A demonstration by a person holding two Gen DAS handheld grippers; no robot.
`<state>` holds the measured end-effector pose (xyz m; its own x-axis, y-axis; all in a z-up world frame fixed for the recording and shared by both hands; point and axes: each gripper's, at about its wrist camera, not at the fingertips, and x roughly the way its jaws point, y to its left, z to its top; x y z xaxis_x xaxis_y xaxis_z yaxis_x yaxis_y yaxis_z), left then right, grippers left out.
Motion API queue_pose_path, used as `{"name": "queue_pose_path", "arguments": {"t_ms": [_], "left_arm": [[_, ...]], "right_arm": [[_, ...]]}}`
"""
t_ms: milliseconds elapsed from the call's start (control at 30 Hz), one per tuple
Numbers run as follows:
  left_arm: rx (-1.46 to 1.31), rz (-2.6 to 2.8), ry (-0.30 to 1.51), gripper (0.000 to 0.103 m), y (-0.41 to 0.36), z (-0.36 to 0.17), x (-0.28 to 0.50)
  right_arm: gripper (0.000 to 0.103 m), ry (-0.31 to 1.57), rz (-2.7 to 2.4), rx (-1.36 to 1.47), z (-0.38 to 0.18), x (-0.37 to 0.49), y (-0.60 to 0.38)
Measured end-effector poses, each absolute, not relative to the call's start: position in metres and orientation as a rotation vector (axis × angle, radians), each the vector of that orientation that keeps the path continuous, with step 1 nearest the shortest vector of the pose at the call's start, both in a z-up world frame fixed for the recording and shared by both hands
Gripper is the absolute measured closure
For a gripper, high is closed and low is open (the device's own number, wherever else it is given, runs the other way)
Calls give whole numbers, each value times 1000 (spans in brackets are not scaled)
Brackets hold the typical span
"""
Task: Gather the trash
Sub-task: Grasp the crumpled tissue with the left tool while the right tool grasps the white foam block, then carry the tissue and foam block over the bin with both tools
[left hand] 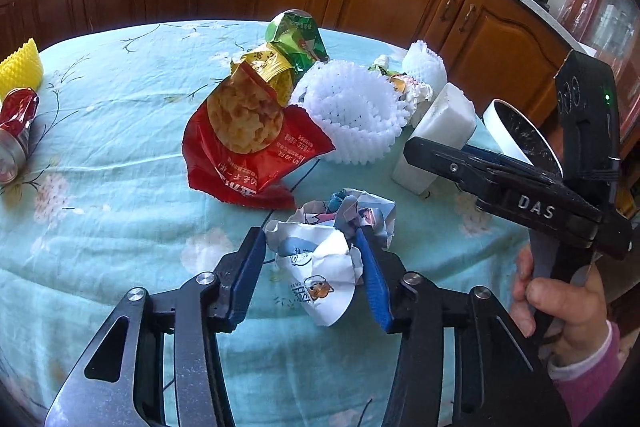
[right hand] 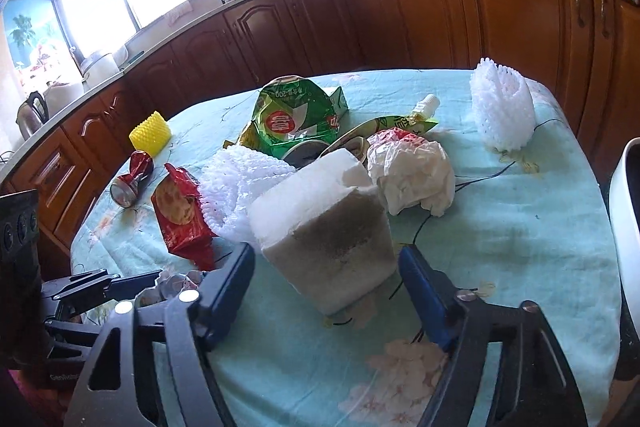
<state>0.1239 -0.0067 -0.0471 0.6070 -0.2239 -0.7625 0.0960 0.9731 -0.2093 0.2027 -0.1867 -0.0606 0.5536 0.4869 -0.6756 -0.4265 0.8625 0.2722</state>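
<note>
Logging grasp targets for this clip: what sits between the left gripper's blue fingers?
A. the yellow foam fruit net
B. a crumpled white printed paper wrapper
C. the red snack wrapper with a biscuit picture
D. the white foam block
B: in the left wrist view the left gripper has its blue fingers on either side of the crumpled white printed paper wrapper, pads against its sides.

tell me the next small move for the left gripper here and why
Probably close the left gripper the rest of the way, then lift. The crumpled paper wrapper already sits between its blue fingers on the tablecloth, and whether both pads press it cannot be told.
</note>
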Motion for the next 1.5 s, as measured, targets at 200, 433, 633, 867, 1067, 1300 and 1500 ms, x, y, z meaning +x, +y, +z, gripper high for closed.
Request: {"name": "queue_pose_path", "arguments": {"t_ms": [200,433,633,867,1067,1300,1500], "left_arm": [[-133,-211,873,70,-15,-40,124],[-110,-274,857,87,-39,-34,127],[-60,-328,825,90,-68,-26,128],[-21,-384,795,90,-102,-18,132],[-4,-431,780,90,-130,-12,139],[7,-475,764,90,-159,-3,152],[15,-503,738,90,-184,8,170]], "right_arm": [[49,802,520,107,-56,194,-202],[49,778,463,177,-47,175,-242],[49,756,403,226,-39,160,-276],[49,728,340,255,-31,144,-311],[49,709,282,283,-26,136,-341],[49,683,217,307,-19,131,-375],[49,669,159,320,-12,137,-405]]}}
